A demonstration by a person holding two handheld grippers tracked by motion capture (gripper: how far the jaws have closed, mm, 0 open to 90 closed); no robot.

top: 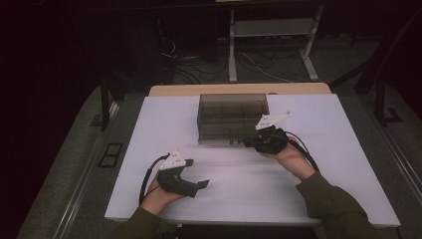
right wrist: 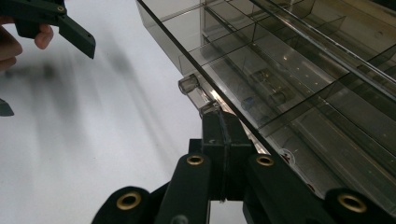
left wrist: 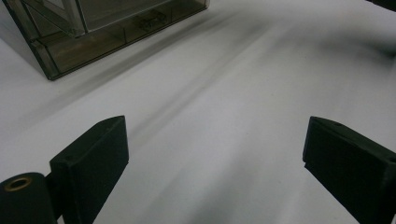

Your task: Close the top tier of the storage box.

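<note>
White table [top: 318, 179] w/ clear compartment box [top: 233, 118] near far edge.

A smoky grey-brown, see-through plastic compartment box [top: 233, 118] sits toward the far side of a plain white table top [top: 318, 184], its thin dividers drawing a grid pattern across it. A pale tan wooden strip [top: 239, 89] shows along the far edge of the white surface. The near left gripper [top: 198, 184] is matt black with a light grey three-cornered plate on top; the right gripper [top: 247, 142], farther off, is coloured the same, with small brass-coloured rings set in its black arms. Both sleeves are olive green. The floor around is dull grey.
</note>
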